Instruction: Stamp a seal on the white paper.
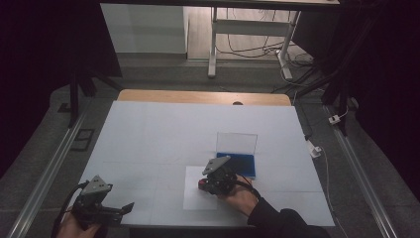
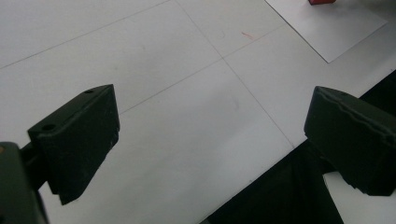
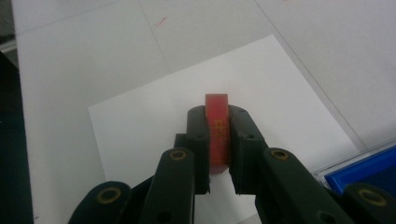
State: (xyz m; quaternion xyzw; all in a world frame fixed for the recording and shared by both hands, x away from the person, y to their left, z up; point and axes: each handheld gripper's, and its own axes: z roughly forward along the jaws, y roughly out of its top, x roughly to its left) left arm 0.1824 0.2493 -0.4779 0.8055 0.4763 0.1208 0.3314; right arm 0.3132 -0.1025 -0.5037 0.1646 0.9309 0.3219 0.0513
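White table [image 1: 148, 134], red stamp gripped over a paper sheet [image 1: 194, 198]

Right gripper [image 3: 218, 140] clamps the red stamp [image 3: 217, 126] above the sheet, blue ink-pad box [image 1: 237, 163] just right; left gripper [image 2: 210, 140] gapes idle, near left. Next, probably, a straight press down

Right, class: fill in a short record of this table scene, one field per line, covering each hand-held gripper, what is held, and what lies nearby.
right hand-held gripper: shut on red block
left hand-held gripper: open, holds nothing
under block: white sheet
nearby: blue box with clear lid raised
surface: white table
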